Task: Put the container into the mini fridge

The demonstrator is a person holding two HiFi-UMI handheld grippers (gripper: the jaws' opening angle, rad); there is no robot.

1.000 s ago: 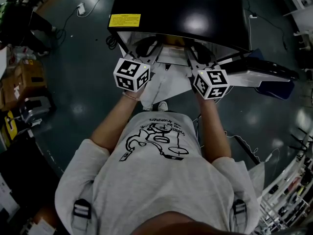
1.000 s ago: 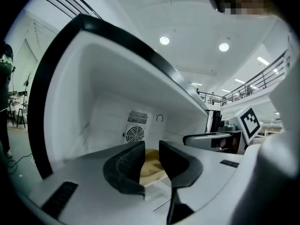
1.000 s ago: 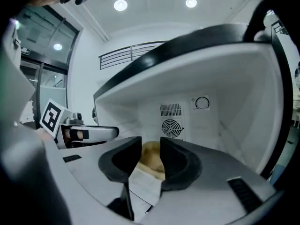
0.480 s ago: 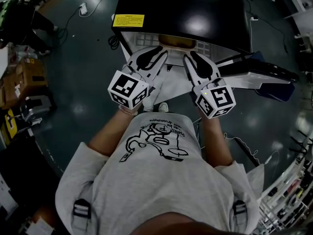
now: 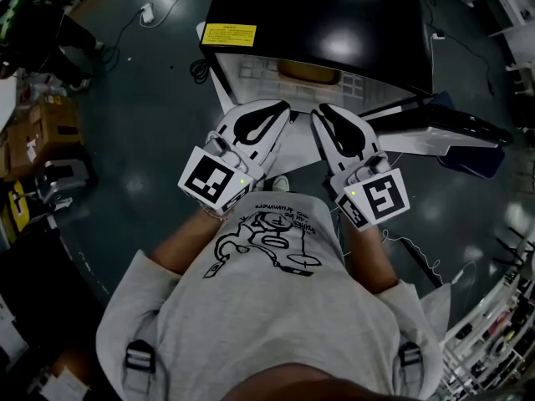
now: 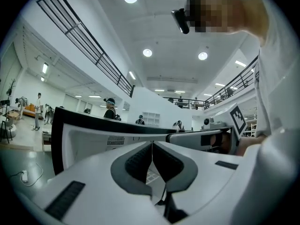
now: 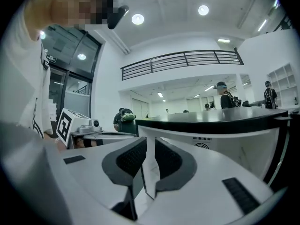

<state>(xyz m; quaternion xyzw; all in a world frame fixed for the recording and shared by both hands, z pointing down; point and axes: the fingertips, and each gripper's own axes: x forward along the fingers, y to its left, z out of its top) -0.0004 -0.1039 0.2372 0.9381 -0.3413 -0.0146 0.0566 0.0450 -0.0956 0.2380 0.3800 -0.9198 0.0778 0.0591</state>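
Both forearms [image 5: 180, 236] reached forward, elbows bent. The left gripper [image 5: 272, 114] pointed level. Its jaws had just been closing and met, with nothing between them. The right gripper [image 5: 328, 119], just beside it and tipped slightly downward, had been closing too. A narrow empty gap showed between its jaws. Each gripper's marker cube [image 5: 213, 182] sat at its near end.

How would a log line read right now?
container: inside mini fridge | door: open | left gripper: just closed, empty | right gripper: just closing, small gap, empty
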